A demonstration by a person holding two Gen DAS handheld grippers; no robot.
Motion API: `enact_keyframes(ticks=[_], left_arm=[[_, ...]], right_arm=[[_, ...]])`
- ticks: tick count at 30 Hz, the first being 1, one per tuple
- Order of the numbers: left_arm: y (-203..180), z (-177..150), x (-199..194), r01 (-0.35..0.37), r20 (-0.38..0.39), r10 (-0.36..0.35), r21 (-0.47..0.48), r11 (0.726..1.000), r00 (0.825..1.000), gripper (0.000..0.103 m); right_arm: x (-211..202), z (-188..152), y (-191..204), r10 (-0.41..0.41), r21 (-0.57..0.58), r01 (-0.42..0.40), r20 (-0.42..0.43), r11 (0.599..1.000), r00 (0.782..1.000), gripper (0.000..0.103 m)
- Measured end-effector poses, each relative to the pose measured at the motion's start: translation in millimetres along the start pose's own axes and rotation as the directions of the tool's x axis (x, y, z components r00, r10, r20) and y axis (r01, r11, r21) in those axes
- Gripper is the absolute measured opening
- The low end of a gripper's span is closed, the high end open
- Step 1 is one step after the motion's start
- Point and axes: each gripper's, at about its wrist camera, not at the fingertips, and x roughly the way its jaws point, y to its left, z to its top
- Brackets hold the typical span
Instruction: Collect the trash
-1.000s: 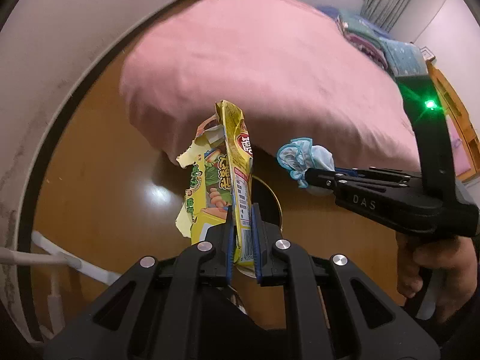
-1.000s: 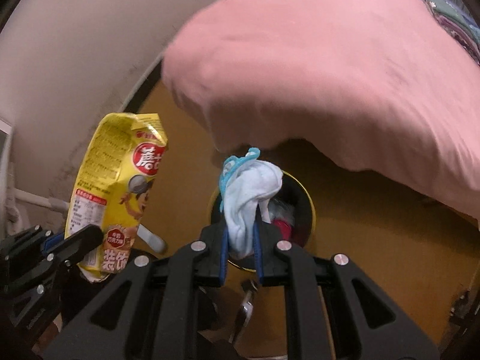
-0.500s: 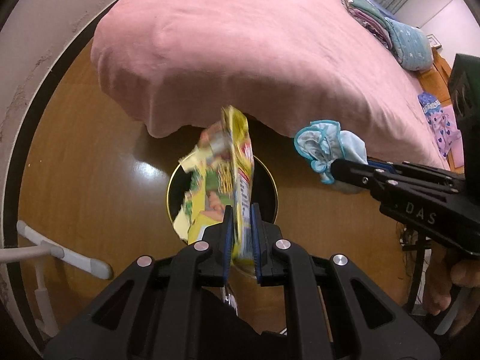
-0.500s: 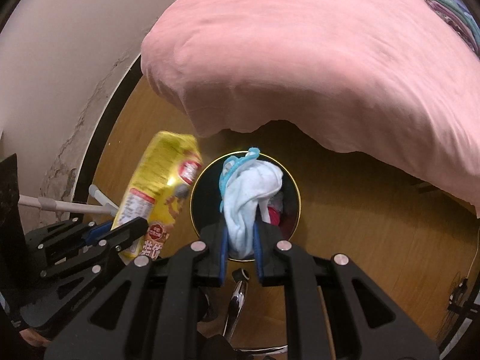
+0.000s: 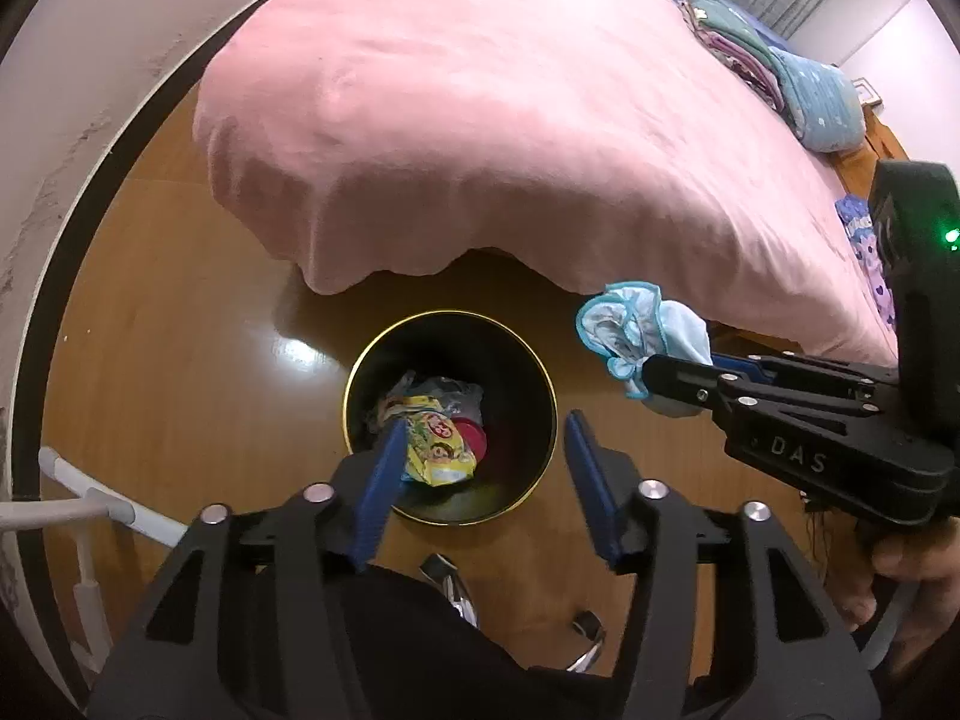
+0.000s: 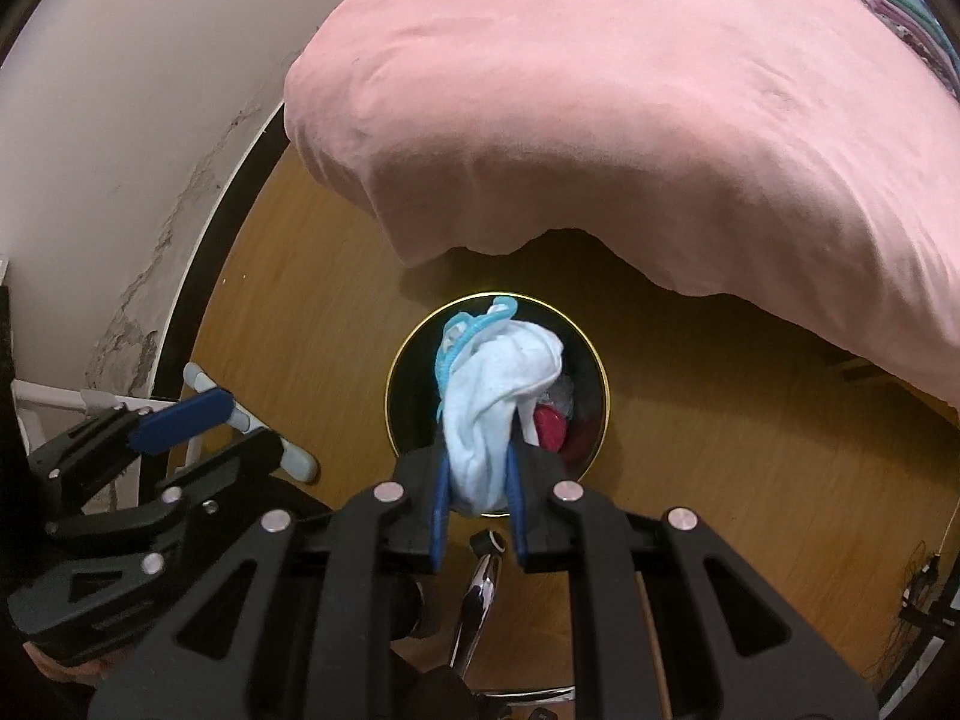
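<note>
A black bin with a gold rim (image 5: 450, 313) stands on the wooden floor beside the bed. The yellow snack wrapper (image 5: 435, 447) lies inside it on other rubbish. My left gripper (image 5: 485, 422) hangs over the bin, its jaws opening with nothing between them. It also shows in the right wrist view as the left gripper (image 6: 234, 429). My right gripper (image 6: 477, 459) is shut on a crumpled white and light-blue cloth (image 6: 504, 384) above the bin (image 6: 396, 384). Its jaws are starting to open, with the pads still pressing the cloth. From the left, the cloth (image 5: 636, 330) sticks out of the right gripper (image 5: 651, 372).
A pink bedspread (image 5: 510, 120) overhangs the floor just behind the bin. Folded bedding (image 5: 804, 90) lies at the bed's far end. A white rack (image 5: 90, 504) stands by the wall on the left. A chrome chair leg (image 6: 480, 594) is below the grippers.
My left gripper has opened and the yellow wrapper has dropped into the bin. The left gripper sank a little towards the bin. The right gripper still holds the cloth.
</note>
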Motion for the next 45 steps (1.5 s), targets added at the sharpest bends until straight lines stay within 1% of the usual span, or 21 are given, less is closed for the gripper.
enact_keyframes(ticks=[1, 2, 3, 4, 12, 17, 19, 21, 25, 28, 30, 33, 34, 36, 37, 38, 39, 40, 41, 43, 45], left_arm=[[1, 0, -2, -0.001, 0.000, 0.001, -0.002, 1.000, 1.000, 0.058], [2, 0, -4, -0.002, 0.002, 0.002, -0.005, 1.000, 1.000, 0.058], [3, -1, -6, -0.002, 0.004, 0.003, -0.008, 1.000, 1.000, 0.059], [4, -2, -9, -0.005, 0.007, 0.005, -0.012, 1.000, 1.000, 0.061], [13, -14, -45, -0.037, 0.056, 0.038, -0.009, 0.999, 0.998, 0.067], [16, -30, -103, -0.086, 0.164, 0.084, 0.008, 0.996, 0.983, 0.080], [20, -40, -137, -0.107, 0.225, 0.105, -0.003, 0.994, 0.969, 0.086], [29, -53, -173, -0.124, 0.281, 0.126, -0.026, 0.992, 0.951, 0.091], [55, -89, -245, -0.153, 0.379, 0.178, -0.094, 0.984, 0.908, 0.094], [89, -132, -307, -0.208, 0.429, 0.282, -0.212, 0.955, 0.858, 0.094], [108, -161, -337, -0.232, 0.450, 0.343, -0.284, 0.930, 0.825, 0.095], [147, -219, -383, -0.292, 0.441, 0.480, -0.430, 0.855, 0.758, 0.095], [165, -248, -399, -0.326, 0.408, 0.549, -0.498, 0.804, 0.729, 0.095], [186, -283, -415, -0.359, 0.352, 0.623, -0.581, 0.731, 0.698, 0.095], [200, -309, -426, -0.369, 0.314, 0.661, -0.633, 0.681, 0.682, 0.095], [211, -332, -435, -0.370, 0.280, 0.689, -0.678, 0.635, 0.669, 0.095], [223, -361, -446, -0.365, 0.243, 0.716, -0.728, 0.581, 0.654, 0.095], [232, -384, -453, -0.355, 0.218, 0.735, -0.765, 0.537, 0.642, 0.095], [237, -400, -458, -0.346, 0.202, 0.748, -0.790, 0.506, 0.633, 0.095], [252, -440, -469, -0.326, 0.151, 0.774, -0.845, 0.423, 0.615, 0.095], [262, -471, -473, -0.319, 0.108, 0.786, -0.874, 0.367, 0.608, 0.095]], right_arm=[[0, 0, -1, -0.001, 0.004, 0.001, 0.001, 1.000, 1.000, 0.022], [-1, 1, -2, -0.004, 0.008, 0.004, 0.004, 1.000, 1.000, 0.035], [-2, 0, -1, -0.008, 0.010, 0.007, 0.011, 1.000, 1.000, 0.052], [-4, 0, 0, -0.009, 0.009, 0.009, 0.022, 1.000, 1.000, 0.057], [-9, 0, 9, -0.009, -0.012, 0.010, 0.046, 1.000, 0.999, 0.058], [-19, -2, 25, -0.028, -0.036, 0.032, 0.092, 0.999, 0.995, 0.059], [-29, -3, 40, -0.018, -0.059, 0.025, 0.115, 0.998, 0.993, 0.060], [-49, -7, 68, 0.042, -0.110, -0.026, 0.147, 0.994, 0.988, 0.060], [-97, -23, 149, 0.158, -0.297, -0.083, 0.238, 0.951, 0.958, 0.070], [-126, -41, 220, 0.266, -0.452, -0.131, 0.250, 0.882, 0.931, 0.071], [-141, -58, 274, 0.346, -0.564, -0.169, 0.222, 0.808, 0.912, 0.071], [-147, -92, 350, 0.445, -0.700, -0.240, 0.123, 0.673, 0.887, 0.072], [-146, -103, 372, 0.464, -0.729, -0.263, 0.085, 0.632, 0.882, 0.072], [-141, -129, 420, 0.488, -0.785, -0.307, -0.007, 0.538, 0.873, 0.072], [-138, -141, 439, 0.492, -0.803, -0.322, -0.042, 0.502, 0.870, 0.072], [-133, -159, 465, 0.492, -0.828, -0.337, -0.087, 0.448, 0.866, 0.072], [-130, -168, 479, 0.488, -0.840, -0.343, -0.109, 0.421, 0.866, 0.072], [-127, -179, 493, 0.481, -0.852, -0.347, -0.132, 0.391, 0.866, 0.072], [-124, -194, 513, 0.475, -0.868, -0.355, -0.163, 0.348, 0.865, 0.072], [-119, -209, 536, 0.461, -0.884, -0.353, -0.186, 0.308, 0.868, 0.072], [-112, -226, 560, 0.440, -0.902, -0.337, -0.197, 0.268, 0.876, 0.072]])
